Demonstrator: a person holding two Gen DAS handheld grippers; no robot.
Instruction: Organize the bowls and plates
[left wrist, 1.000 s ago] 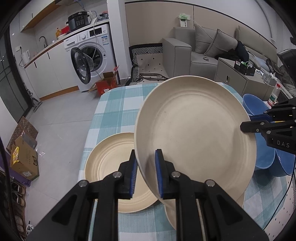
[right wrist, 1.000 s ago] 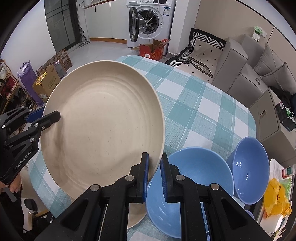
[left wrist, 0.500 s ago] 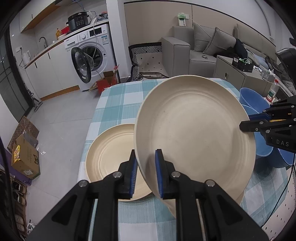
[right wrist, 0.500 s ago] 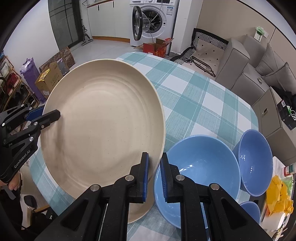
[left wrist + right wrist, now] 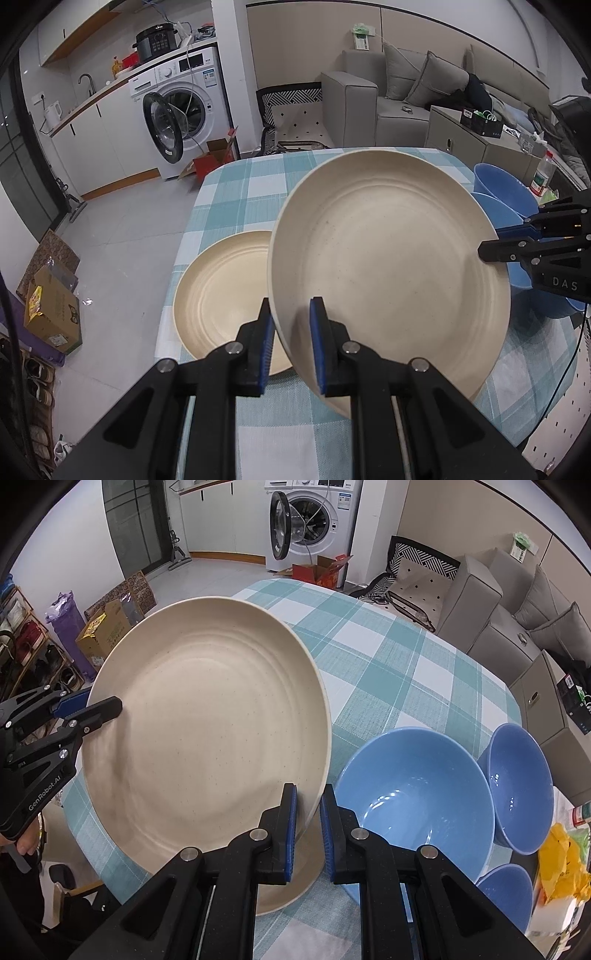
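A large beige plate (image 5: 388,266) (image 5: 207,731) hangs tilted above the checked table, gripped at two opposite points of its rim. My left gripper (image 5: 291,325) is shut on its near rim; it also shows as the left gripper (image 5: 103,710) in the right wrist view. My right gripper (image 5: 306,812) is shut on the rim beside the bowls, seen as the right gripper (image 5: 487,243) from the left. A second beige plate (image 5: 221,288) lies flat on the table to the left. Another beige plate (image 5: 291,890) lies under the held one.
Three blue bowls stand at the table's right: a large bowl (image 5: 417,794), a deeper bowl (image 5: 517,782) and a small bowl (image 5: 506,890). A yellow bag (image 5: 561,864) lies beyond them. The checked tablecloth (image 5: 388,657) stretches away behind. A person's hand (image 5: 26,843) holds the left gripper.
Both grippers have carried the held plate a little leftward, away from the blue bowls and slightly lower. Both grips have stayed the same.
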